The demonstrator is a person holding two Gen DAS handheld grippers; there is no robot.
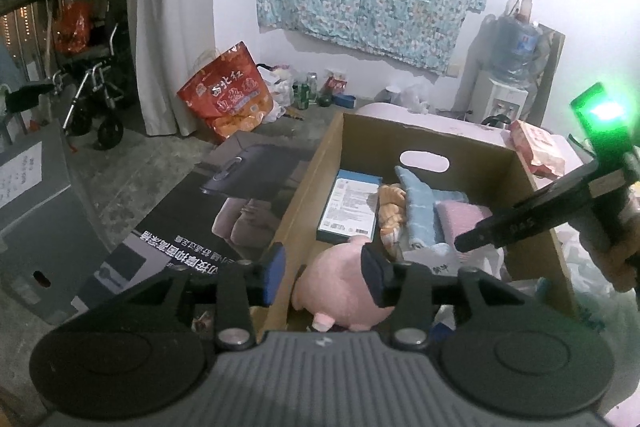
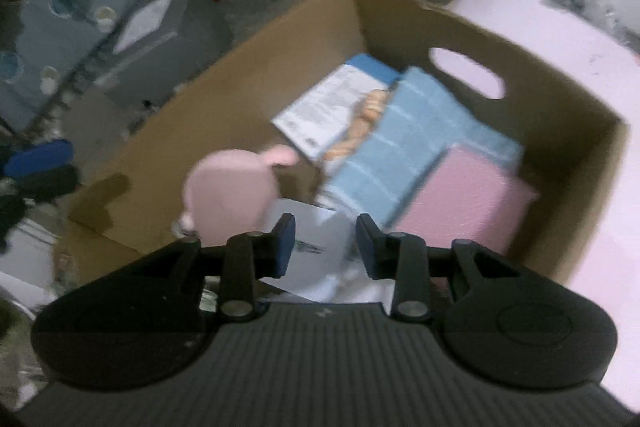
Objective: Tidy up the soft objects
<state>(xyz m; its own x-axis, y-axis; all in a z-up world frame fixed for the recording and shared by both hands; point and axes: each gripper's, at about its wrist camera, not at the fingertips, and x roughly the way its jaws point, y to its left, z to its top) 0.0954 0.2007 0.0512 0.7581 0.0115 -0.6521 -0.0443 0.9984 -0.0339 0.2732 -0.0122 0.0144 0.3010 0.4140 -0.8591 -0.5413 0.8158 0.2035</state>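
An open cardboard box [image 1: 424,141] holds a pink plush pig [image 1: 340,287], a folded blue towel [image 1: 420,211], a folded pink cloth [image 1: 460,217], an orange-white plush [image 1: 390,205] and a blue-edged flat box [image 1: 348,205]. My left gripper [image 1: 324,277] is open above the box's near left wall, its fingers either side of the pig but above it. My right gripper [image 2: 325,245] is open and empty over the box's near edge; the pig [image 2: 232,193], blue towel [image 2: 404,147] and pink cloth [image 2: 464,201] lie below it. The right gripper also shows in the left wrist view [image 1: 464,241].
The box [image 2: 400,23] stands by a pale pink table [image 2: 560,39]. A large printed carton [image 1: 192,211] lies left of it. A grey box [image 1: 32,195], a red-orange bag [image 1: 224,91], a wheelchair [image 1: 96,95] and a water dispenser [image 1: 508,75] stand around the room.
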